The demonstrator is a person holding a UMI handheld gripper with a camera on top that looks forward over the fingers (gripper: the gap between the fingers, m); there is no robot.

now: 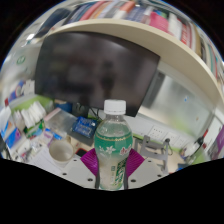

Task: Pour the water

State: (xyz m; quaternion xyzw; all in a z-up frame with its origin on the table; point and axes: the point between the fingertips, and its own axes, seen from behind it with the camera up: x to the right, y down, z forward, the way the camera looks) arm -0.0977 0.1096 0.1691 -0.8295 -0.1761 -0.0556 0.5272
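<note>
One bottle [113, 148], cap on, sits clamped between the gripper [112, 165] pads; tipping now pours nothing.

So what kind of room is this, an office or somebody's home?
Probably an office or study: a big dark monitor on a cluttered desk, bookshelves above. The gripper is shut on a green bottle.
</note>
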